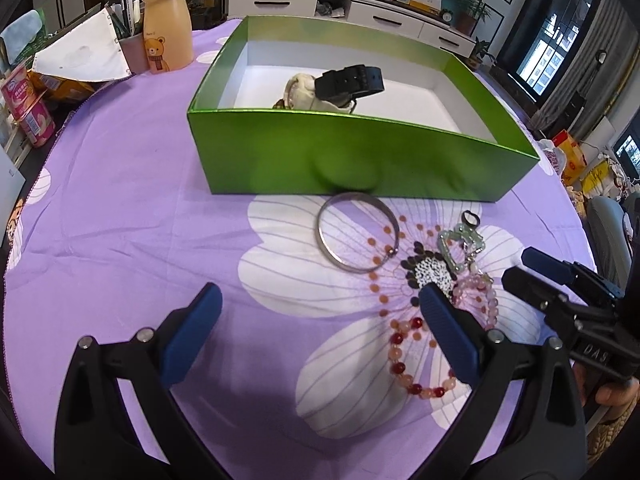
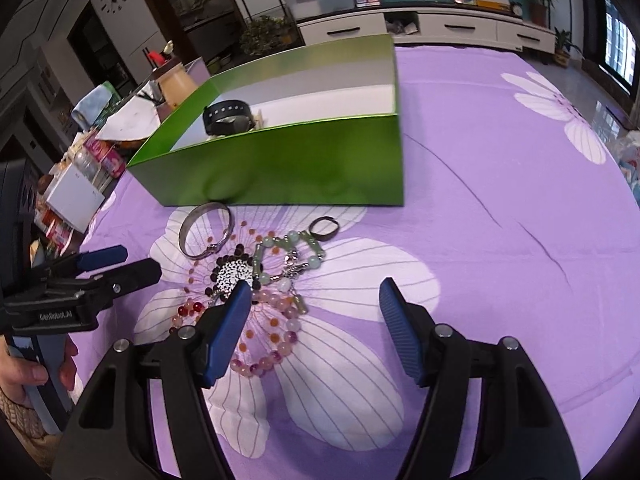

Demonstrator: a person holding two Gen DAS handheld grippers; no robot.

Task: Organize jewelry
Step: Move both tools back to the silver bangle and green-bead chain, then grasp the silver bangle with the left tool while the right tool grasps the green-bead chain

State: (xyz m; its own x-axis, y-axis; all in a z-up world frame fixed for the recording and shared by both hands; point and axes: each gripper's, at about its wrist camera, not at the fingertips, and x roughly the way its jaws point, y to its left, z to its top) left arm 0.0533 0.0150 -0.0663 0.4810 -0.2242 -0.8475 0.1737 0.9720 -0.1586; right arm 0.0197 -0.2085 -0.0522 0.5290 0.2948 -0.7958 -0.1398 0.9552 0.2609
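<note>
A green box [image 1: 360, 152] with a white inside holds a black watch [image 1: 352, 80] on a cream piece. In front of it, on the purple flowered cloth, lie a silver bangle [image 1: 320, 236], a dark ring [image 1: 470, 218], a pale green bead bracelet [image 2: 276, 244], a pink bead bracelet [image 2: 280, 344] and a red-and-pink bead bracelet [image 1: 400, 364]. My left gripper [image 1: 320, 308] hangs open just short of the bangle, its right finger over the red-and-pink beads. My right gripper [image 2: 316, 300] is open over the cloth, with the pink bracelet by its left finger. Neither holds anything.
A bear-printed bottle [image 1: 166, 36], a pen cup [image 1: 134, 52] and snack packs [image 1: 32, 108] crowd the far left table edge. Each gripper shows in the other's view, close beside it [image 1: 516, 265] [image 2: 141, 259]. A hand [image 2: 24, 376] grips the left handle.
</note>
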